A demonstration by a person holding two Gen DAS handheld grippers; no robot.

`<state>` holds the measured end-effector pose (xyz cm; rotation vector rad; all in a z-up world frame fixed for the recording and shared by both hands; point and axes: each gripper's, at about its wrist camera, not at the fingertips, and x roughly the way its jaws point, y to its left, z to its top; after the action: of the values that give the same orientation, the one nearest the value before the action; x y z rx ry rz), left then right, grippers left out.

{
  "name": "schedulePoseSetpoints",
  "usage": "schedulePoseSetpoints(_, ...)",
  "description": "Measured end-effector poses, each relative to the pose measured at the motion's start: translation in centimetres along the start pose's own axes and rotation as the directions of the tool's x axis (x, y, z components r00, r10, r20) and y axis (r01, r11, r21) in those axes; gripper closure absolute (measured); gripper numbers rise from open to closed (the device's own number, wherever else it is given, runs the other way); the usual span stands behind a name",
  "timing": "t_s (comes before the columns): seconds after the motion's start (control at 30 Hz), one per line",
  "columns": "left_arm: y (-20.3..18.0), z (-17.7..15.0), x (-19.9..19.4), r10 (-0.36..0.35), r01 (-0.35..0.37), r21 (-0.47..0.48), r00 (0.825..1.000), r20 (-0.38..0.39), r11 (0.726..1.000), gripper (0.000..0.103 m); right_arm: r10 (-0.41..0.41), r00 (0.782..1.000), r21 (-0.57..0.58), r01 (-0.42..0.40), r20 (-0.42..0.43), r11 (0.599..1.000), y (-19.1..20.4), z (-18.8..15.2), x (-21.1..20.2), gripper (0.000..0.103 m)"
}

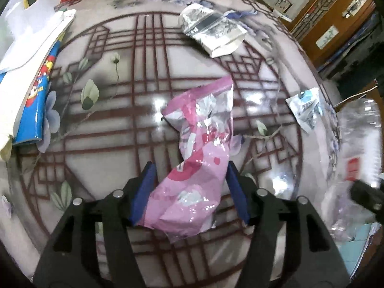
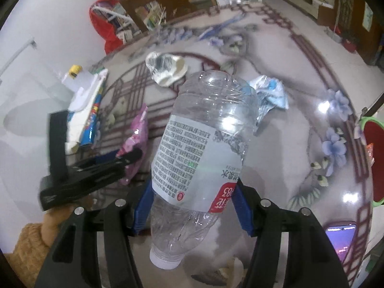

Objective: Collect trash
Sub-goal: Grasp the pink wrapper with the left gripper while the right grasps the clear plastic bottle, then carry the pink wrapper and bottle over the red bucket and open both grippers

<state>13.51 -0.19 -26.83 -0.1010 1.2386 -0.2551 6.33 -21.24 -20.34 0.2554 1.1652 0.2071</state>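
My left gripper point(image 1: 189, 175) is shut on a crumpled pink wrapper point(image 1: 199, 148) and holds it over the round patterned table point(image 1: 120, 120). It also shows in the right wrist view point(image 2: 134, 141), with the left gripper point(image 2: 120, 160) beside it. My right gripper point(image 2: 194, 192) is shut on an empty clear plastic bottle point(image 2: 204, 144), cap end toward the camera; the bottle shows blurred at the right of the left wrist view point(image 1: 357, 158). A silver-white wrapper point(image 1: 211, 28) lies at the far side and a small blue-white wrapper point(image 1: 306, 106) at the right.
A blue cartoon-printed pack under white paper point(image 1: 36, 76) lies at the table's left edge. A red bag point(image 2: 105, 26) stands on the floor beyond the table. A phone point(image 2: 340, 240) and a red-green bowl point(image 2: 374, 160) are at the right edge.
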Motion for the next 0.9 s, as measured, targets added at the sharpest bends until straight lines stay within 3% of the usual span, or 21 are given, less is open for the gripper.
schedulePoseSetpoints(0.03,-0.1,-0.1,0.1,0.014,-0.014,0.002,1.0,0.003,1.0,0.05,-0.004,1.0,-0.005,0.004,0.013,1.0,0.0,0.0,-0.4,0.044)
schedulePoseSetpoints(0.07,-0.2,-0.3,0.0,0.027,-0.027,0.003,1.0,0.009,1.0,0.062,-0.012,0.999,-0.011,0.013,0.036,1.0,0.1,-0.1,-1.1,0.044)
schedulePoseSetpoints(0.17,-0.7,-0.6,-1.6,0.024,-0.024,-0.007,0.998,0.056,1.0,0.072,-0.03,0.995,-0.021,0.032,0.093,0.999,0.2,-0.5,-2.8,0.044)
schedulePoseSetpoints(0.3,-2.7,-1.1,-5.4,0.029,-0.034,0.031,0.986,0.162,0.999,0.072,-0.05,0.987,-0.031,0.055,0.155,0.998,0.1,-1.0,-4.4,0.044)
schedulePoseSetpoints(0.47,-5.7,-1.9,-10.4,-0.004,-0.018,0.078,0.96,0.28,0.997,0.072,-0.041,0.976,-0.039,0.05,0.212,0.998,0.1,-1.6,-6.3,0.044)
schedulePoseSetpoints(0.67,-8.9,-2.6,-13.2,-0.037,-0.005,0.125,0.941,0.336,0.992,0.072,-0.026,0.968,-0.032,0.035,0.248,0.999,-0.5,-2.0,-8.0,0.044)
schedulePoseSetpoints(0.9,-10.7,-3.3,-14.5,-0.053,0.003,0.144,0.936,0.348,0.99,0.072,-0.028,0.961,-0.014,0.033,0.277,0.999,-1.8,-2.5,-9.6,0.044)
